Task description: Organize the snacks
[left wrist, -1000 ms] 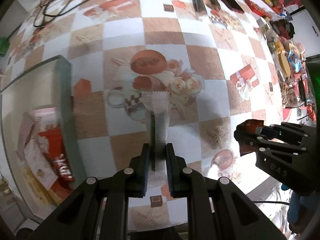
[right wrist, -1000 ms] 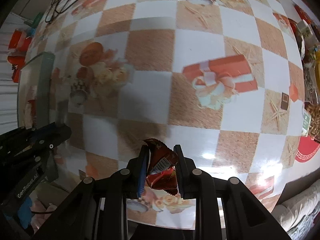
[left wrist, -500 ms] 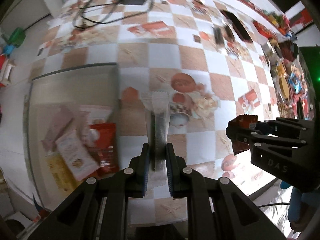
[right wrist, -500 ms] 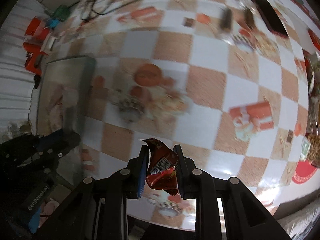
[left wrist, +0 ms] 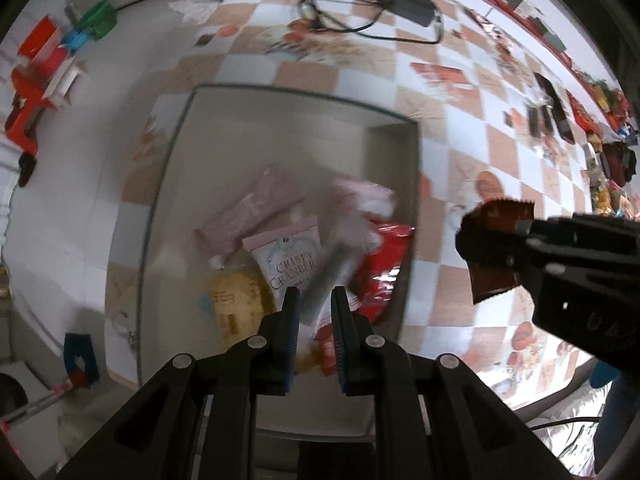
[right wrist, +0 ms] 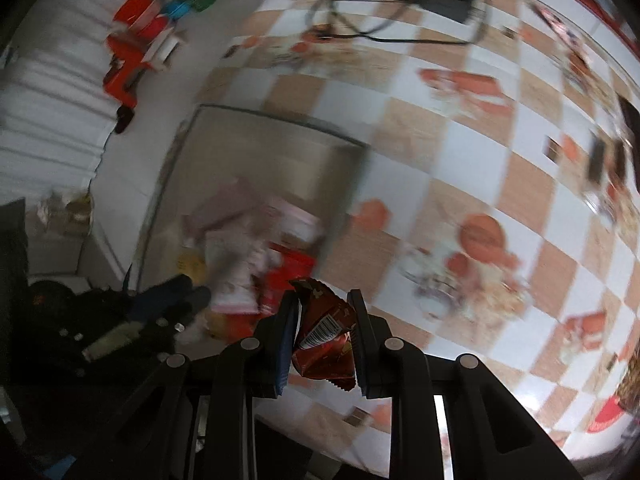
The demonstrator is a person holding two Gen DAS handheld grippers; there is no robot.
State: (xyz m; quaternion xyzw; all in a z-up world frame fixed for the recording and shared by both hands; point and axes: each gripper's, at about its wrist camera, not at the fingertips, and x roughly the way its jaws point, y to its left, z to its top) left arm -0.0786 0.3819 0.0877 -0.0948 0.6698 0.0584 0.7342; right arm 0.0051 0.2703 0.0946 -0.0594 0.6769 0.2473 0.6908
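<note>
Looking down along the left gripper [left wrist: 314,312], we see its jaws closed narrowly on a slim grey wrapper [left wrist: 334,270], blurred, which hangs above the open bin [left wrist: 414,184]. The bin sits on the checked tablecloth [left wrist: 472,120] near the table's edge and holds several snack packets: a pale pink packet [left wrist: 248,210], a white packet with blue lettering [left wrist: 290,258], a yellow packet [left wrist: 236,304] and a red packet [left wrist: 380,268]. At the right of this view the right gripper [left wrist: 470,240] appears beside the bin, over the cloth. In the right wrist view, the right gripper [right wrist: 324,320] has its jaws clamped on a crumpled dark red wrapper [right wrist: 324,336] bearing a barcode. We see black cables [left wrist: 360,8] lying on the far part of the cloth.
</note>
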